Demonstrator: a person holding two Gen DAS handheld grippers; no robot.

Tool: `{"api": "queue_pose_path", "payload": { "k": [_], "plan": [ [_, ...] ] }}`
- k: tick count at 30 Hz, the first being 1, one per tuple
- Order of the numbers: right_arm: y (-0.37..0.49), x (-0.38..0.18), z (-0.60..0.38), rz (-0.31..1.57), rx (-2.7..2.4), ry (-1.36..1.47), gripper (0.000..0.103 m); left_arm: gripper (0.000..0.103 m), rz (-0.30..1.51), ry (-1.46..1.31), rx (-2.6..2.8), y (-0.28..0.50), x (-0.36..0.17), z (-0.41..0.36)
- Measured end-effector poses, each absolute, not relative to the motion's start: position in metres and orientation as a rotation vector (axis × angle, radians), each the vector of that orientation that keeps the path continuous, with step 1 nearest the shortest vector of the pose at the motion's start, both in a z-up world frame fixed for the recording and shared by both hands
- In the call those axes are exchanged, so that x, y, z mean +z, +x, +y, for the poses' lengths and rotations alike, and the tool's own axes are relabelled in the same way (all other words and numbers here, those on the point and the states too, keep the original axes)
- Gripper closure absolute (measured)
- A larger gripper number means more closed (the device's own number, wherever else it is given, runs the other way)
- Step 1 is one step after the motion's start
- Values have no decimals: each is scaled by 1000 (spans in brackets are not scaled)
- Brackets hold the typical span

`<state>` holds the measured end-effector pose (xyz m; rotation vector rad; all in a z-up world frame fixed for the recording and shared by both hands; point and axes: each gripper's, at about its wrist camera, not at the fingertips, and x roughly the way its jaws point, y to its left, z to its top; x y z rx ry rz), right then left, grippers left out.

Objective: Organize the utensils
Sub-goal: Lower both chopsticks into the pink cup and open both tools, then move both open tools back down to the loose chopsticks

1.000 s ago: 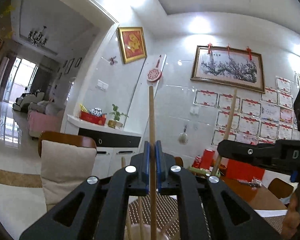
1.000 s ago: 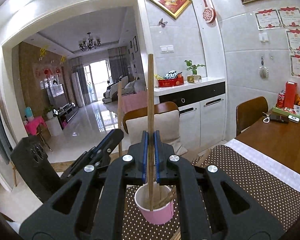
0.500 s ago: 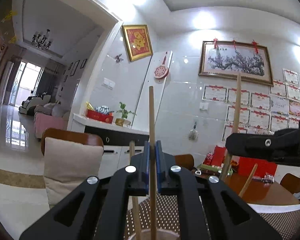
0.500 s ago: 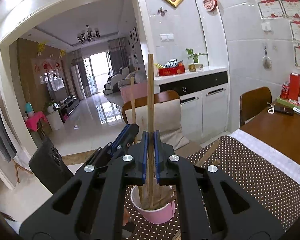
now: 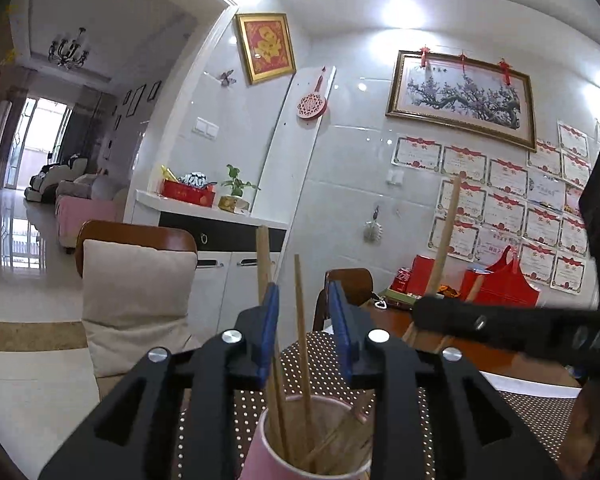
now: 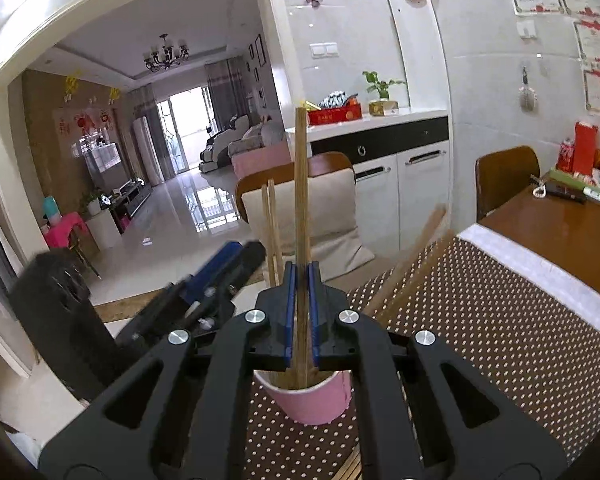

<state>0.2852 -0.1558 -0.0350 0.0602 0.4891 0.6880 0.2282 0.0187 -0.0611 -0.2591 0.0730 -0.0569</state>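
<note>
A pink paper cup (image 5: 260, 454) stands on a brown dotted placemat (image 5: 320, 360) and holds several wooden chopsticks (image 5: 302, 344). My left gripper (image 5: 303, 320) is open just above the cup, with a chopstick standing loose between its blue pads. My right gripper (image 6: 301, 296) is shut on one upright wooden chopstick (image 6: 301, 200), whose lower end is inside the pink cup (image 6: 314, 402). The right gripper also shows at the right of the left wrist view (image 5: 500, 328). The left gripper shows at the left of the right wrist view (image 6: 220, 272).
The placemat (image 6: 480, 320) lies on a wooden dining table (image 6: 560, 232). More chopsticks (image 6: 412, 260) lean or lie beyond the cup. A cushioned chair (image 5: 136, 292) stands behind the table. Red boxes and small items (image 5: 500, 284) sit at the table's far end.
My left gripper has opened and let go of its chopstick, which now stands in the cup. My right gripper has lowered its chopstick further into the cup.
</note>
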Motion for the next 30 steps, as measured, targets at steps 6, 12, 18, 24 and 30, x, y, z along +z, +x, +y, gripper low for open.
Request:
{"api": "queue_pose_path", "payload": {
  "k": [6,12,18,24,30],
  "plan": [
    [278,-46,-153,501,639,60,96,68,112,-247,-63,212,-58,22],
    [262,-43,-155,465,592,70,52,63,130,-266,-69,190,-58,30],
    [244,-34,-170,430,559,87,52,58,156,-255,-51,169,-58,31],
    [232,-44,-196,462,511,71,52,58,241,-229,-80,159,-65,21],
    [236,-77,-222,579,454,49,49,54,386,-199,-117,164,-87,-1]
  ]
}}
